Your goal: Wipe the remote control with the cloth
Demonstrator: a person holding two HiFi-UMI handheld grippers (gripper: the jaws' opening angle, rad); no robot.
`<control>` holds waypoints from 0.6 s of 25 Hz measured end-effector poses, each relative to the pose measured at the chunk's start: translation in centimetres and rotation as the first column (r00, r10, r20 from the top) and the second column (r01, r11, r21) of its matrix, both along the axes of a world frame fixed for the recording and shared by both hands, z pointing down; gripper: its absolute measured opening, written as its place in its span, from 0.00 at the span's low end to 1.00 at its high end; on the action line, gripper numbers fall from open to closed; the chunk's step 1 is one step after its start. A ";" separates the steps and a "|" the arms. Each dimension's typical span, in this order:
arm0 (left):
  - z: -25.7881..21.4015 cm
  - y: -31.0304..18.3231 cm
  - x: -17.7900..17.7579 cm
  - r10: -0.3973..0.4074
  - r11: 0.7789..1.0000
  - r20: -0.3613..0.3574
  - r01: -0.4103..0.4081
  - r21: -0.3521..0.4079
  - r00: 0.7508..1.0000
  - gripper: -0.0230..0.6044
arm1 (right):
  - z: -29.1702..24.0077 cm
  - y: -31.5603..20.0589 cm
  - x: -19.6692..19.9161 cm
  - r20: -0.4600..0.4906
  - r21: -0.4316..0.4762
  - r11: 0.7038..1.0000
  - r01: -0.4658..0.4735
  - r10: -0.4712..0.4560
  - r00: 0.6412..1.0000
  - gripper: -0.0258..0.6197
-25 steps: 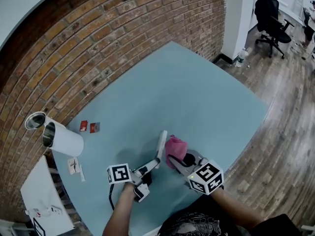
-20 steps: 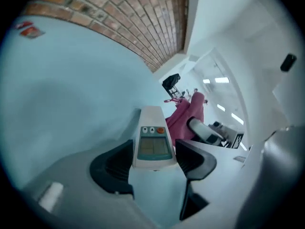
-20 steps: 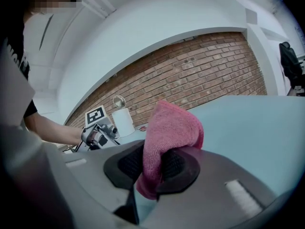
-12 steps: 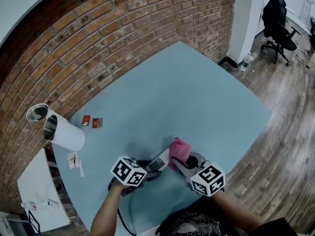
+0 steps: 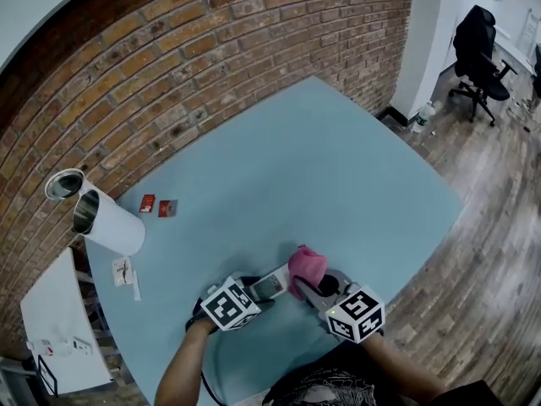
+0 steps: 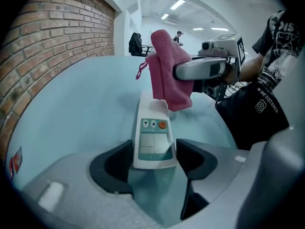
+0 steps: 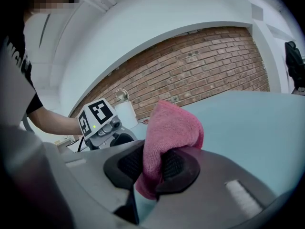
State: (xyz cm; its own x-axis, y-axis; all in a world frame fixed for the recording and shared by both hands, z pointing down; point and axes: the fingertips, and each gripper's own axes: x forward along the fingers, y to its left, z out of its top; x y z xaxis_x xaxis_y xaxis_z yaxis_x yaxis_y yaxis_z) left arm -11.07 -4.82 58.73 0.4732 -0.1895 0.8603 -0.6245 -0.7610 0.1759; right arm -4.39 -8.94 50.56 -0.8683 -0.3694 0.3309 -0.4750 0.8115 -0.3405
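**While the remote control (image 6: 152, 132) is gripped flat, the cloth (image 6: 167, 75) is set at its far end**

Item 1. Left tool (image 6: 153, 159): where its two dark jaws stand wide, the near end of the remote control is lodged between them, with a pad against each long edge. The jaws have just been opening a little, yet the remote control is seen grasped. The tool is angled steeply down at the counter (image 5: 321, 159).

Item 2. Remote control: white and slim, lying face up on the counter and running straight ahead of the left tool. A grey screen panel is nearest the jaws. Two small arrow buttons and one orange button are placed just beyond it.

Item 3. Right tool (image 7: 153, 163): clenched on the cloth, which is pinched between its ribbed pads. It is held just to the right of the left tool and aimed across its front.

Item 4. Cloth: pink and bunched, bulging out ahead of the right tool's jaws. Its lower fold is seen over the far end of the remote control; whether it presses there cannot be told.

Item 5. Far to the left of the left tool, a white cylinder (image 5: 106, 222) and a metal tin (image 5: 63, 184) are noted at the counter's edge. Two small red items (image 5: 156, 205) lie near them.
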 end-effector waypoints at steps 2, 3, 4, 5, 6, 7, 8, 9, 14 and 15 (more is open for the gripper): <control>-0.2 -0.1 -0.2 -0.016 1.000 -0.004 0.016 0.025 1.000 0.52 | 0.0 0.2 0.0 -0.005 0.002 1.000 0.005 -0.005 1.000 0.14; -0.3 -0.2 -0.3 -0.031 0.999 -0.011 0.032 0.035 0.999 0.53 | 0.1 0.4 0.1 -0.008 0.002 1.000 0.006 -0.006 1.000 0.14; -0.6 -0.2 -0.5 -0.052 0.998 -0.022 0.053 0.046 0.998 0.54 | 0.1 0.6 0.1 -0.009 0.001 1.000 0.006 -0.006 1.000 0.14; -0.9 -0.3 -0.6 -0.081 0.995 -0.037 0.083 0.056 0.996 0.54 | 0.2 0.7 0.1 -0.011 0.001 1.000 0.007 -0.007 1.000 0.14; -1.3 -0.3 -0.8 -0.116 0.990 -0.057 0.120 0.068 0.992 0.53 | 0.1 0.8 0.1 -0.011 0.002 1.000 0.011 -0.011 1.000 0.14; -1.9 -0.3 -0.8 -0.155 0.984 -0.082 0.162 0.080 0.984 0.53 | 0.0 0.8 0.0 -0.011 0.005 1.000 0.017 -0.017 1.000 0.14; -2.4 -0.2 -0.7 -0.196 0.974 -0.111 0.206 0.091 0.974 0.53 | -0.1 0.8 -0.2 -0.011 0.008 1.000 0.025 -0.024 1.000 0.14; -3.0 -0.1 -0.5 -0.238 0.962 -0.142 0.253 0.103 0.961 0.52 | -0.1 0.8 -0.3 -0.012 0.011 0.999 0.033 -0.033 0.999 0.14; -5.7 0.0 -0.7 -0.494 0.803 -0.249 0.547 0.236 0.833 0.09 | -0.4 1.7 -0.4 -0.039 0.020 0.996 0.089 -0.088 0.995 0.14; -6.2 0.2 -0.5 -0.531 0.765 -0.272 0.592 0.252 0.802 0.03 | -0.6 2.0 -0.3 -0.042 0.020 0.995 0.101 -0.100 0.994 0.14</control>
State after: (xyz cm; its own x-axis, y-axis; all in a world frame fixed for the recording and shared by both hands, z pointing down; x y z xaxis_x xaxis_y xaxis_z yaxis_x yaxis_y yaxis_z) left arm -11.61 -4.62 52.53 0.3316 -0.7093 0.6220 -0.9386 -0.3147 0.1415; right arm -4.67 -6.96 49.97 -0.8874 -0.2886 0.3594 -0.4037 0.8629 -0.3040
